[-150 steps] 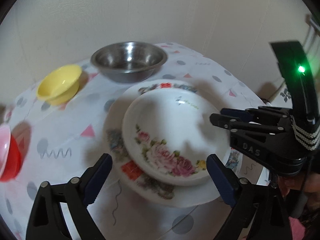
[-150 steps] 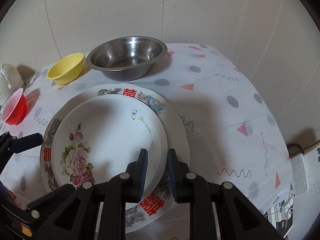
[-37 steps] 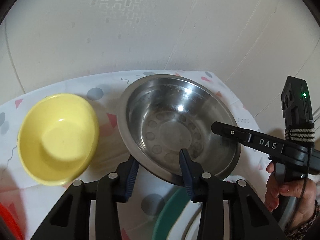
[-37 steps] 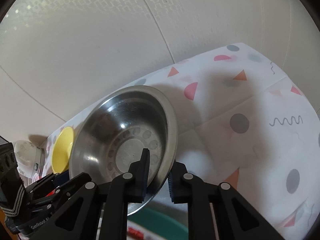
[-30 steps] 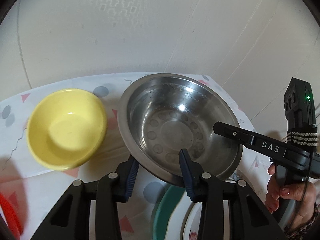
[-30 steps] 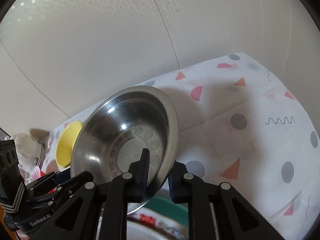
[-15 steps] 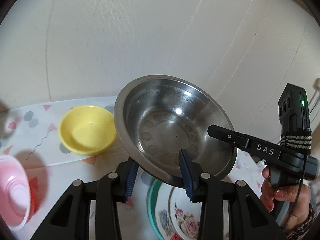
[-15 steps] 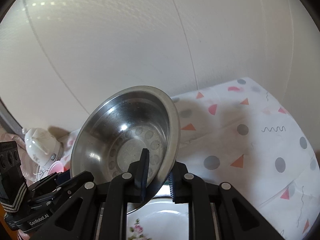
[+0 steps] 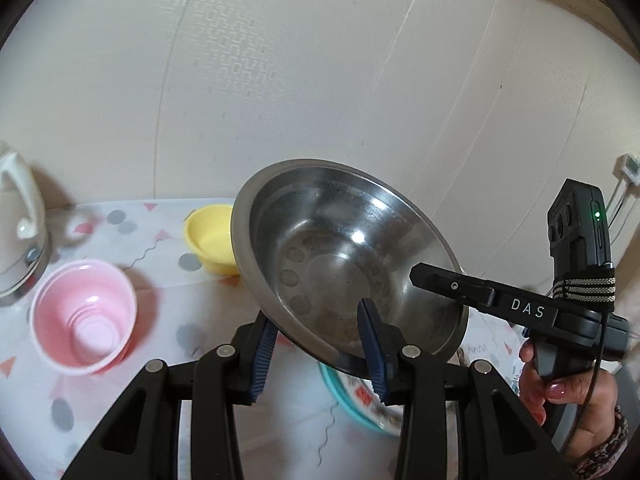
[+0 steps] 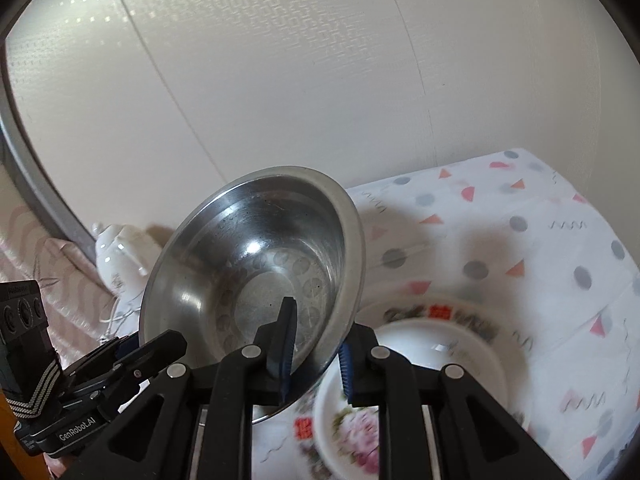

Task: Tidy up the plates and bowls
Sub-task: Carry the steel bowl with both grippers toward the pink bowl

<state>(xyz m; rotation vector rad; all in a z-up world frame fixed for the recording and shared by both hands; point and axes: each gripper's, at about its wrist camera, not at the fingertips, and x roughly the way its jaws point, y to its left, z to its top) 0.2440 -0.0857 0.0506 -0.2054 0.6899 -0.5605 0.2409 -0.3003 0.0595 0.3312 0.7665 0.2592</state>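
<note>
Bowl (image 9: 344, 256) lifted off table (image 9: 168, 344), now above plates (image 10: 448, 344); my left tongs (image 9: 316, 354) and right tongs (image 10: 316, 360) both clamp its near rim.

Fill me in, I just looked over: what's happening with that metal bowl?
A person holds the steel bowl off the table with both grippers, each clamped on its near rim: the left gripper and the right gripper, one jaw inside and one outside. The bowl hangs tilted above the stacked floral plates. The yellow bowl and pink cup sit on the patterned tablecloth.
</note>
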